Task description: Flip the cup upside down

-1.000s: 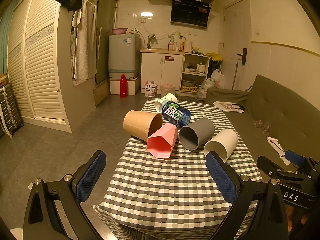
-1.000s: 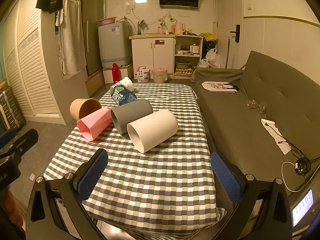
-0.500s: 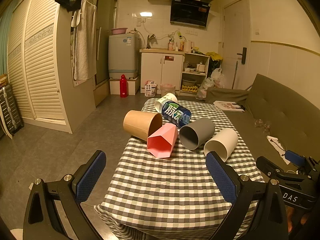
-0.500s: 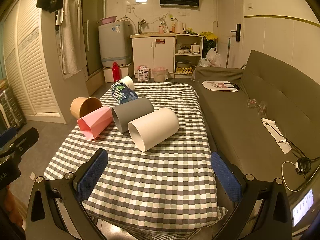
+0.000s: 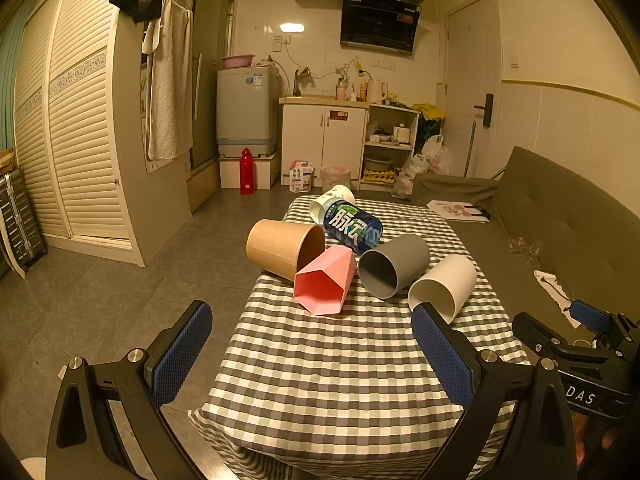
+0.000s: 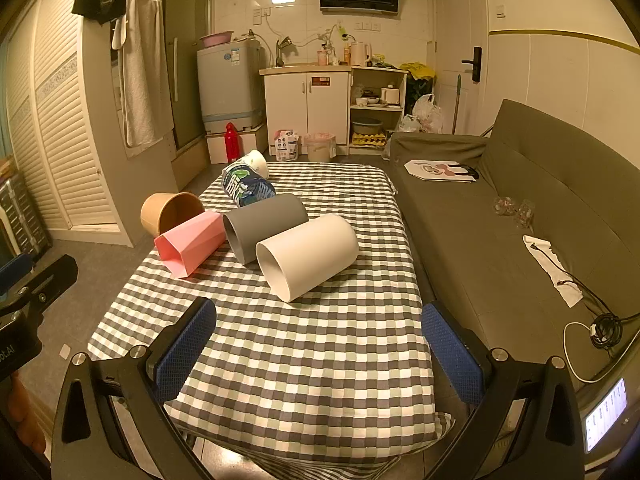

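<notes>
Several cups lie on their sides on the checked tablecloth (image 5: 340, 380): a brown paper cup (image 5: 280, 248), a pink faceted cup (image 5: 326, 282), a grey cup (image 5: 394, 266), a white cup (image 5: 444, 286) and a blue printed cup (image 5: 352, 226). They also show in the right wrist view: brown cup (image 6: 170, 212), pink cup (image 6: 190, 242), grey cup (image 6: 264, 224), white cup (image 6: 308, 254), blue cup (image 6: 248, 188). My left gripper (image 5: 312, 352) is open and empty, short of the cups. My right gripper (image 6: 320, 356) is open and empty, nearest the white cup.
A dark sofa (image 6: 520, 208) runs along the table's right side with a cloth and cable on it. Bare floor (image 5: 100, 300) lies to the left. Kitchen cabinets (image 5: 324, 144) and a washing machine (image 5: 246, 108) stand at the far wall.
Both grippers have crept slightly forward toward the cups. Nothing on the table has moved.
</notes>
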`<state>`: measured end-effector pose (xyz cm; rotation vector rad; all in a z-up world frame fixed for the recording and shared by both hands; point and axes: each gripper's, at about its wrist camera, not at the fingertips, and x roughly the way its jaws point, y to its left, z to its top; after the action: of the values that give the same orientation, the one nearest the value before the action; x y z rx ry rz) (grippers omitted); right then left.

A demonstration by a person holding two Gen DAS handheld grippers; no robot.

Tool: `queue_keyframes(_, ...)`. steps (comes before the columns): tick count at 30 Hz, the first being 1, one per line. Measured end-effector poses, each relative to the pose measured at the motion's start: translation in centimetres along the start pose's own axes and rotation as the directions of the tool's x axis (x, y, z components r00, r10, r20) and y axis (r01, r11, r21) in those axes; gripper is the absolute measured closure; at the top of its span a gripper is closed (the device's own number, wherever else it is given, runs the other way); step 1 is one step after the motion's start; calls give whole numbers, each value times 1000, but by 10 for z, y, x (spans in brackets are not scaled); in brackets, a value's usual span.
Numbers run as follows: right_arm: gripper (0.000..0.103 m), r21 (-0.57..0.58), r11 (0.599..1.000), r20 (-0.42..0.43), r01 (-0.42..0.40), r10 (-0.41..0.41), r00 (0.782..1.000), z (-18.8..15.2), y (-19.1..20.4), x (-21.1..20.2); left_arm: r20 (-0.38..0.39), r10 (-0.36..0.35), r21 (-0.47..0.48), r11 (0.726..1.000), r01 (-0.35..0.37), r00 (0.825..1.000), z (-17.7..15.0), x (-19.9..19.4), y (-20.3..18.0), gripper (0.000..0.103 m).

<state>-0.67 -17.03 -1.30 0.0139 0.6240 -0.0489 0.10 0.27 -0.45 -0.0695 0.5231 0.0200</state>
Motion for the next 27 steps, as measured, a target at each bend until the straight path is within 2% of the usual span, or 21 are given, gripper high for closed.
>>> queue_keyframes(27, 0, -4, 1000, -8, -1, 1, 1000, -2, 2, 2, -2, 1, 3, 1000, -1, 1000, 0, 0, -1, 0)
